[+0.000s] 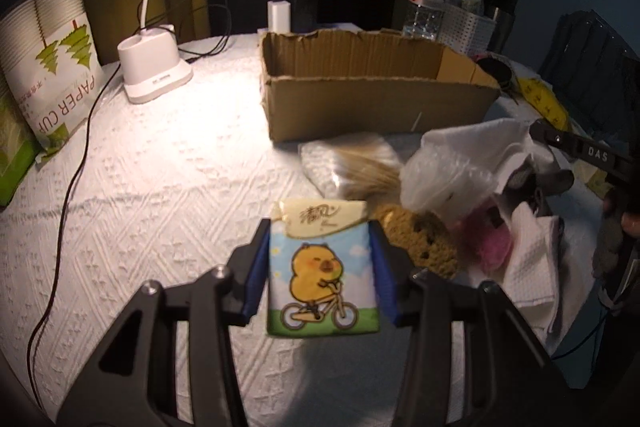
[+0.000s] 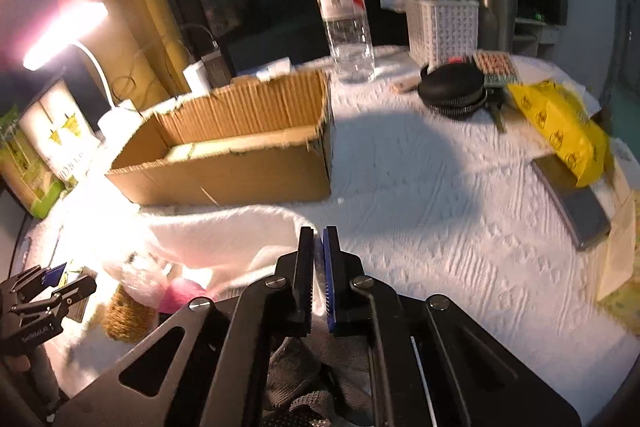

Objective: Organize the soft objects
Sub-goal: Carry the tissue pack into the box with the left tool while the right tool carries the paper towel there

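A lived-in home tabletop. A desk lamp (image 1: 154, 67) glows at ten o'clock. A water bottle (image 2: 346, 11) and storage basket (image 2: 442, 27) stand at one o'clock.

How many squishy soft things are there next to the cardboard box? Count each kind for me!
Tissue pack: 1, held in the left claw
Brown sponge: 1
Pink fluffy thing: 1
White cloth: 1
Grey knit cloth: 1
Crumpled plastic bag: 1
Total: 6
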The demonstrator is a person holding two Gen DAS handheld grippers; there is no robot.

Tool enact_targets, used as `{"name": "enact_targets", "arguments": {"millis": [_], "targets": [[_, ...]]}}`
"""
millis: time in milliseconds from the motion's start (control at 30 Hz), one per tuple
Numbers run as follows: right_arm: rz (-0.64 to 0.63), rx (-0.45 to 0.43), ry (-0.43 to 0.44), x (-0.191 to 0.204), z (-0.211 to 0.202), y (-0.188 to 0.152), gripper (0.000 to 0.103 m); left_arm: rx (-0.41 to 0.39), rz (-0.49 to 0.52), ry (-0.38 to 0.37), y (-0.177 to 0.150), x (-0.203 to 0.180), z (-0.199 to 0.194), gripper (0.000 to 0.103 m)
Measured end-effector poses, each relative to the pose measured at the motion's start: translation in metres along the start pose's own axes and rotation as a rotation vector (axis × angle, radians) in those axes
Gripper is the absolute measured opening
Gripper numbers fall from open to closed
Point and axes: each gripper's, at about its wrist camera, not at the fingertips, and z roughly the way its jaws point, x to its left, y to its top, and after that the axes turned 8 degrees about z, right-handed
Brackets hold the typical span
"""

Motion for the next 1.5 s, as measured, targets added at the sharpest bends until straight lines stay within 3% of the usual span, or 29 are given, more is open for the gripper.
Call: {"name": "enact_targets", "arguments": {"millis": [700, 1000, 1100, 1233, 1300, 1333, 1500], "targets": [[-0.080, -0.293, 0.093, 0.026, -0.075, 0.087, 0.004, -0.276, 0.077, -0.082, 0.108, -0.017, -0.034, 0.047], [-0.138, -0.361, 0.105, 0.049, -0.079, 0.126, 0.004, -0.304, 0.061, -0.132, 0.134, -0.014, -0.011, 0.047], [-0.147, -0.350, 0.093, 0.051, -0.071, 0.132, 0.005, -0.294, 0.056, -0.146, 0.139, -0.014, 0.000, 0.047], [-0.139, -0.240, 0.082, 0.041, -0.051, 0.119, 0.009, -0.288, 0.053, -0.161, 0.141, -0.016, 0.008, 0.047], [-0.129, -0.168, 0.054, 0.033, -0.037, 0.103, 0.044, -0.278, 0.052, -0.166, 0.140, -0.017, 0.013, 0.047], [-0.112, -0.140, 0.046, 0.028, -0.031, 0.095, 0.051, -0.273, 0.051, -0.170, 0.140, -0.018, 0.015, 0.047], [-0.061, -0.010, 0.005, 0.011, -0.008, 0.056, 0.055, -0.263, 0.059, -0.181, 0.137, -0.023, 0.019, 0.047]]}}
